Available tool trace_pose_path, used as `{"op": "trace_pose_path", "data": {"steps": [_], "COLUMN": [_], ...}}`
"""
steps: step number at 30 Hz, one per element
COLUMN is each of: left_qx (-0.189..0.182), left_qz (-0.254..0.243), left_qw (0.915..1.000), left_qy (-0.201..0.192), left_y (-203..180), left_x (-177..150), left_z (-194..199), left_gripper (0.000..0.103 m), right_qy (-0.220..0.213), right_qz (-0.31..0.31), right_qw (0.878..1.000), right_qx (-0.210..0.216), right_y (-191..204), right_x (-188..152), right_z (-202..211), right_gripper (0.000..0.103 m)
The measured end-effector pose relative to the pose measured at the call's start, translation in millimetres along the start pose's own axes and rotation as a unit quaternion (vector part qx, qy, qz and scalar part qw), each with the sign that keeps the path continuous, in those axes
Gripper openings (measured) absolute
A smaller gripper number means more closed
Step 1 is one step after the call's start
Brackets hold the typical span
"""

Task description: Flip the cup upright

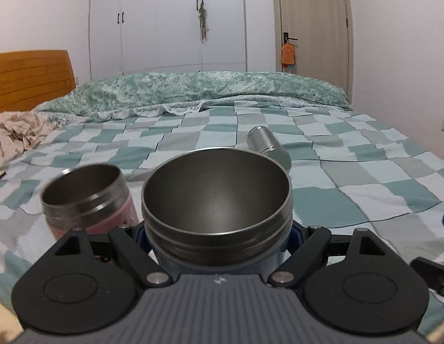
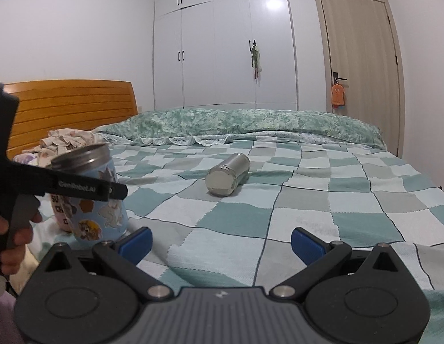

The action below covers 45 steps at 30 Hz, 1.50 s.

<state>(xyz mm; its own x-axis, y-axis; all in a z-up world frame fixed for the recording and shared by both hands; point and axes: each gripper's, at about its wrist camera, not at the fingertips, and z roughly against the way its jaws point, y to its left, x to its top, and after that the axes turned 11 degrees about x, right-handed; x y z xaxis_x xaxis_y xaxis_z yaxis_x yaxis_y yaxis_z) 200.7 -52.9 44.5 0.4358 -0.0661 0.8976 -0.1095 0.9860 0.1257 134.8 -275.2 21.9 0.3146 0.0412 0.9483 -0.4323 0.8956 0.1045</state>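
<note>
My left gripper (image 1: 217,238) is shut on a light blue cup (image 1: 217,200) with a steel rim, held upright with its mouth open upward; in the right wrist view this cup (image 2: 98,200) with cartoon stickers sits low over the bed at the left, gripped by the left tool. A pink cup (image 1: 87,197) stands upright just left of it. A silver steel cup (image 2: 227,175) lies on its side mid-bed, base toward me; it also shows in the left wrist view (image 1: 263,140). My right gripper (image 2: 220,242) is open and empty above the bedspread, short of the silver cup.
The bed has a green-and-white checkered bedspread (image 2: 308,200), a green duvet (image 2: 236,123) along the far side, crumpled cloth (image 2: 67,140) and a wooden headboard (image 2: 73,103) at left. White wardrobe (image 2: 222,43) and a door (image 2: 362,66) stand behind.
</note>
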Motion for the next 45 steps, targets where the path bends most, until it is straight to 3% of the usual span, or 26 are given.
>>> {"op": "trace_pose_path", "data": {"steps": [8, 10, 11, 19, 24, 33, 45], "left_qx": [0.001, 0.001, -0.002, -0.017, -0.021, -0.023, -0.005], "left_qz": [-0.016, -0.015, -0.014, 0.035, 0.044, 0.036, 0.045], "left_qw": [0.9995, 0.9995, 0.9994, 0.9935, 0.9908, 0.9905, 0.9910], "left_qy": [-0.027, -0.029, -0.033, -0.107, -0.126, -0.131, -0.126], "left_y": [-2.1, -2.0, -1.0, 31.4, 54.1, 79.4, 81.5], "left_x": [-15.7, -15.4, -14.7, 6.3, 10.4, -41.7, -114.0], "left_z": [-5.6, -3.8, -1.0, 65.8, 111.2, 156.8, 161.3], "left_gripper": [0.086, 0.090, 0.101, 0.103, 0.103, 0.103, 0.103], "right_qy": [0.005, 0.005, 0.004, -0.017, -0.029, -0.052, -0.079], "right_qz": [0.020, 0.023, 0.024, 0.051, 0.056, 0.078, 0.070], "right_qw": [1.000, 1.000, 1.000, 0.999, 0.998, 0.995, 0.992], "right_qx": [-0.002, -0.004, -0.005, -0.008, -0.010, -0.032, -0.067], "right_y": [3.9, 4.7, 5.4, 23.7, 39.8, 71.4, 82.0], "right_x": [-6.9, -5.9, -5.0, 11.2, 13.1, -14.9, -64.1], "right_z": [-7.9, -8.4, -8.3, 10.5, 35.0, 83.0, 122.4], "right_gripper": [0.103, 0.103, 0.103, 0.103, 0.103, 0.103, 0.103]}}
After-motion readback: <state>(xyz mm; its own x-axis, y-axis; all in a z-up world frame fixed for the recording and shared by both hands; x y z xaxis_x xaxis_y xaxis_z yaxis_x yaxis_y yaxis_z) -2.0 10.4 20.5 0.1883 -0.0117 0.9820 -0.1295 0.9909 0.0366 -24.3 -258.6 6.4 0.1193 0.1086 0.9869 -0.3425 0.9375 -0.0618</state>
